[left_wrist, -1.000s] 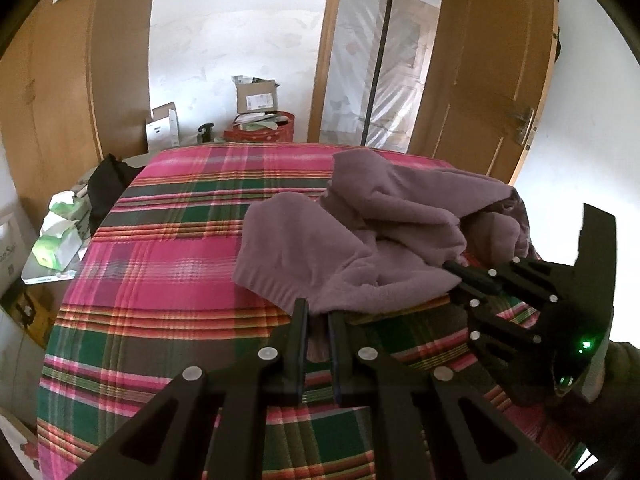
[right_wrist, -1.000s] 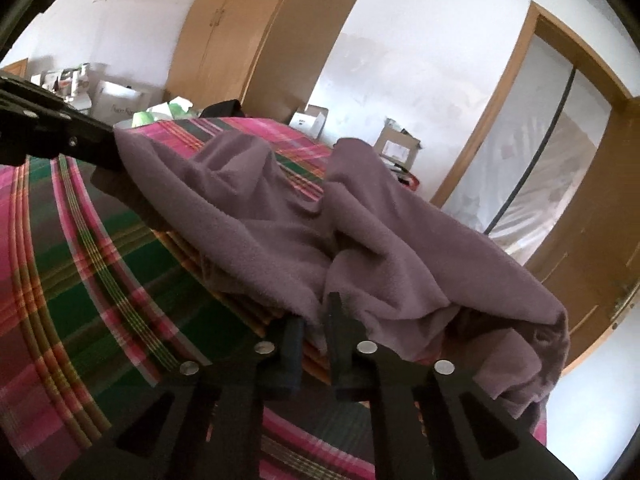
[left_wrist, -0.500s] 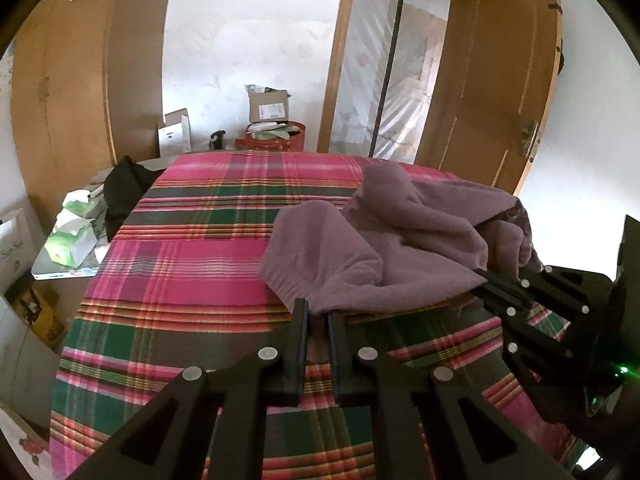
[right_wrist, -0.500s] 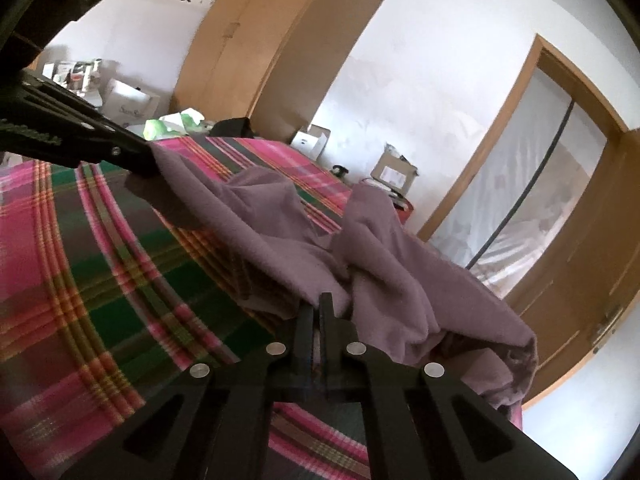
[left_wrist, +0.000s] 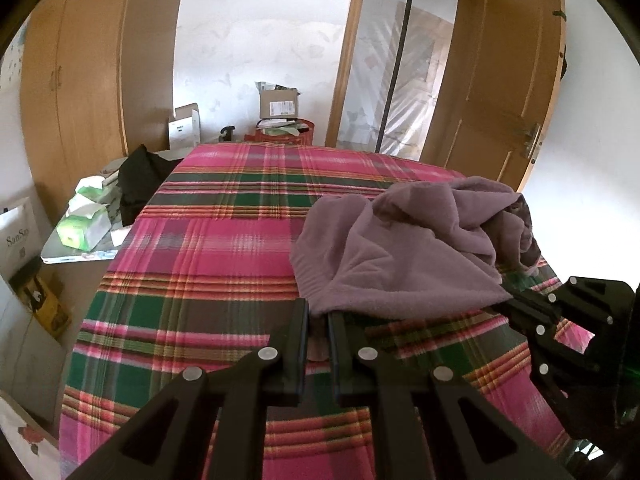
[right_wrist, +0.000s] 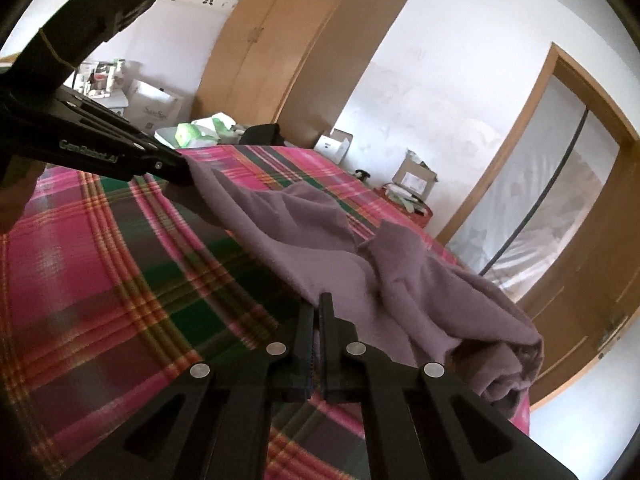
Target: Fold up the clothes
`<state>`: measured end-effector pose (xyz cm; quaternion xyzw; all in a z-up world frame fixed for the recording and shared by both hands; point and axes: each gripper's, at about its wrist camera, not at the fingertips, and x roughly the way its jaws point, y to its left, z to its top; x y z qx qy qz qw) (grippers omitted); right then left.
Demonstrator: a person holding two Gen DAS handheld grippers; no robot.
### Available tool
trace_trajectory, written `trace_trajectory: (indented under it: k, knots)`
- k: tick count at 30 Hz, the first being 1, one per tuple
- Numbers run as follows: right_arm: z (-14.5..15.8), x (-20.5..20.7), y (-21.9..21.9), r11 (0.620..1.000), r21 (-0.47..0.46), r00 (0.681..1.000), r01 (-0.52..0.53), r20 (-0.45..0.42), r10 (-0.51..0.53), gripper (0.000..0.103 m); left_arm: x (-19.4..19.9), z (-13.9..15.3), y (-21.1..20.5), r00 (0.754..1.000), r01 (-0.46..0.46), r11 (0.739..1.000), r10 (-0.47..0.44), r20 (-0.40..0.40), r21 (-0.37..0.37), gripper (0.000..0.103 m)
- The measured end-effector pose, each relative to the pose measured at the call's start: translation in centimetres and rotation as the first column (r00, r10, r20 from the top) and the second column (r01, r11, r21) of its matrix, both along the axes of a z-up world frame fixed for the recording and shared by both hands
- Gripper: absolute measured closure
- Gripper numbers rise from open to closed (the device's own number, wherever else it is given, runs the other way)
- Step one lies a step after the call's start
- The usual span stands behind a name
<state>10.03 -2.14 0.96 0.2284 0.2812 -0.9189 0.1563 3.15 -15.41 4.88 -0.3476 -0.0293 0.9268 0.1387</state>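
A home bedroom: plaid-covered bed, wooden wardrobe, panelled door, cardboard boxes.

Purple garment folds hide its shape, perhaps a sweater; box label unreadable.

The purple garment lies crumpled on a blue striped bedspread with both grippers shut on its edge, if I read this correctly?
Not quite: the bedspread is pink and green plaid, as the left wrist view shows. The rest holds: the purple garment lies crumpled on it, with the left gripper and right gripper shut on its edge.
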Motion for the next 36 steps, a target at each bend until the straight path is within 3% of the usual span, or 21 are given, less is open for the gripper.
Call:
trace_trajectory:
  k: [20, 36]
  knots:
    - [-1.5, 3.9, -1.3, 1.000, -0.001, 0.998, -0.017, 0.068, 0.017, 0.101, 4.2, -2.1, -1.7, 0.999, 0.023, 0.999, -0.024, 0.043, 0.027, 0.093]
    - [-3.4, 5.9, -2.3, 0.995, -0.029, 0.983, -0.093, 0.154, 0.097, 0.101, 6.5, -3.1, -2.9, 0.996, -0.008, 1.000, 0.008, 0.086, -0.009, 0.093]
